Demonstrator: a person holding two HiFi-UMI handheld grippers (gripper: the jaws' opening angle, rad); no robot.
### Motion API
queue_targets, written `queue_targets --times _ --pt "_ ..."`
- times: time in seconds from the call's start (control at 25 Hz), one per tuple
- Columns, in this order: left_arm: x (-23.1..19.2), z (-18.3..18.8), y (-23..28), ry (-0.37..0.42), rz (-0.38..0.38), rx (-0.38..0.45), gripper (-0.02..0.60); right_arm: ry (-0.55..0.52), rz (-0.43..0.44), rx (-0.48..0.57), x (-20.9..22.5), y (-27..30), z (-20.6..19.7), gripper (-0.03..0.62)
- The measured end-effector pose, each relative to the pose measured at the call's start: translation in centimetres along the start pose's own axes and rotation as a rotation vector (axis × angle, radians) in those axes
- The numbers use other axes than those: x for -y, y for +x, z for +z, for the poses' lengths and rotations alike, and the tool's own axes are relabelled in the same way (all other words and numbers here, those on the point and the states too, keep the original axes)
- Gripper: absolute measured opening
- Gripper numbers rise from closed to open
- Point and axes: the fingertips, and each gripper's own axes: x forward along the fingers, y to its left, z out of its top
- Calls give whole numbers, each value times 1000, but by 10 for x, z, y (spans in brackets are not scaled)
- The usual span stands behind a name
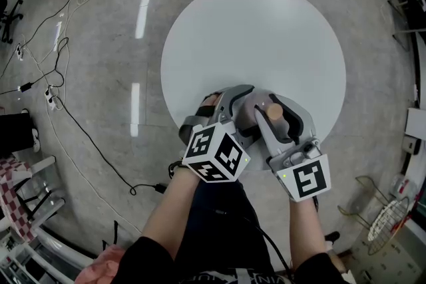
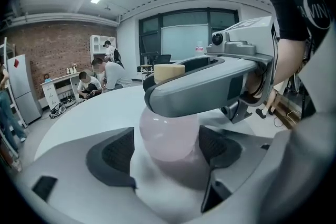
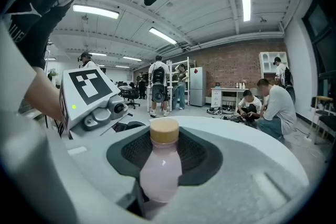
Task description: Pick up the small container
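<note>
Item 1: small container (image 3: 160, 165), a little bottle with a rounded body of cloudy pale pink, narrow neck, closed by a tan cap (image 1: 274, 112). Contents: the pink fills the body to the neck; whether it is liquid or tinted wall cannot be told. Posture: upright. Place: over the near edge of the round white table (image 1: 253, 30), between both sets of tongs at once; whether its base rests on the table cannot be told.

Item 2: right tongs (image 1: 271, 104), pinching the small container high on the body, the cap standing clear above the jaws. One dark ribbed pad sits directly behind the bottle in the right gripper view.

Item 3: left tongs (image 2: 167, 152), spread wide, their dark pads standing on either side of the bottle's lower body and apart from it. The right tongs cross above them.

Item 4: marker cubes, one on each gripper, left (image 1: 214, 155) and right (image 1: 306, 177), side by side just off the table's edge.

Surroundings: grey floor (image 1: 100, 76) with trailing black cables (image 1: 86, 136)
</note>
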Motion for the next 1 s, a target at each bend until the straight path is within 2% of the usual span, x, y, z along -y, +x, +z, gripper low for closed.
queue_targets --times 0.28,0.56,1.0 --pt "1 5 7 15 26 17 351 -8 35 -1 0 -1 3 137" --pt "0 12 1 -13 25 32 351 -9 61 -2 -1 -2 12 137" --pt "-1 43 -13 -31 40 55 351 -30 73 -13 3 -12 43 137"
